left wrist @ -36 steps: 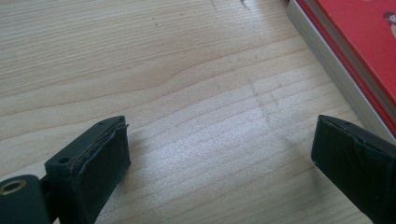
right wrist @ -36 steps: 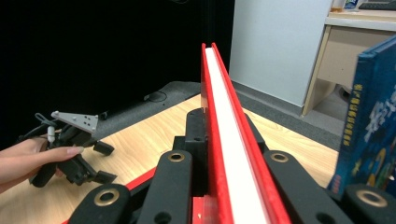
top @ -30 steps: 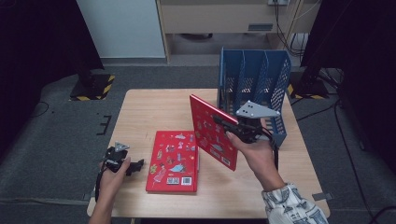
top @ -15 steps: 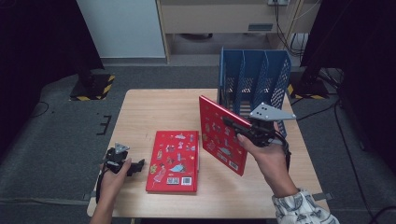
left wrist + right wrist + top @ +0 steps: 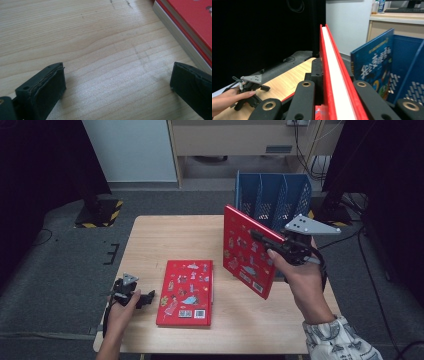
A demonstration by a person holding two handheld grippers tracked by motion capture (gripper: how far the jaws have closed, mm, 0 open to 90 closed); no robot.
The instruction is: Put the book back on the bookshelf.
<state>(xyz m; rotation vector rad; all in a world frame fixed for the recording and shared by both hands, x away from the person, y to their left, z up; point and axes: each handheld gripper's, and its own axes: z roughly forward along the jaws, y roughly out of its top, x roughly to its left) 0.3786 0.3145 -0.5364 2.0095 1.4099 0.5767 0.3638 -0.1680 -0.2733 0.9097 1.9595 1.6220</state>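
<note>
Right tongs [image 5: 260, 239] pinch red book [image 5: 247, 251] upright, off bench [image 5: 165, 235], near front of blue rack [image 5: 272, 195]. Left tongs [image 5: 142, 298] spread, empty, on bench beside second book [image 5: 186, 292]. Advice: keep book vertical, align edge with free slot, lower slowly; blue book [image 5: 372, 67] occupies one slot.

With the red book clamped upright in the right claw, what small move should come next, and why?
Probably carry it on toward the blue file rack and line it up over a free slot: the right claw grips the red book on edge, lifted beside the rack, where a blue book already stands.
</note>
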